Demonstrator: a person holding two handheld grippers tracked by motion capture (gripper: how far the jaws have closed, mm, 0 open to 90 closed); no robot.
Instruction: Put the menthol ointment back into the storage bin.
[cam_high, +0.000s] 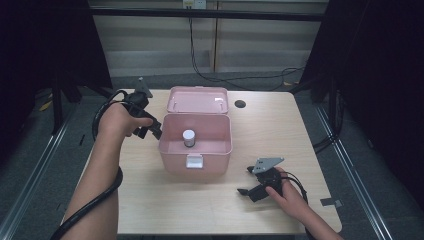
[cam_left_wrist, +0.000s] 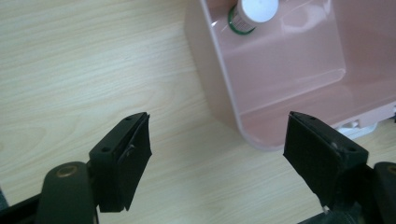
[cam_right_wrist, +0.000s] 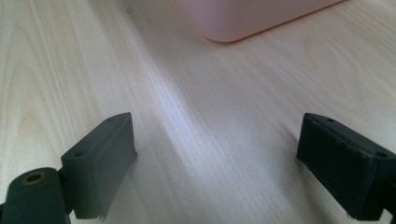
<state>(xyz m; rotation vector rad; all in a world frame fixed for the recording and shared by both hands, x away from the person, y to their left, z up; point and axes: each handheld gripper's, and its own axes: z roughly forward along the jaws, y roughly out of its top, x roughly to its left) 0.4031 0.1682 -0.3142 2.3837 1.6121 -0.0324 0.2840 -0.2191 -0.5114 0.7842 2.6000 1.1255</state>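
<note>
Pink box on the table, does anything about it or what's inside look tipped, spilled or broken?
Nothing stands out. The pink box sits square on the table with its lid folded back, and the white-capped bottle stands upright inside. No spill or damage shows. Both grippers, left and right, are open and empty.

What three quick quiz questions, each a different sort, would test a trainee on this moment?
1. True or false: the pink box has its lid shut.
2. What stands inside the box? A) a white-capped bottle B) a spoon C) a cup
3. Fill in: the left tool sits beside the box's ____ wall as the high view shows it, jaws apart with nothing between them.

Key: 1 false, the lid is folded back. 2 A. 3 left. The right tool lies open on the table, apart from the box.
</note>
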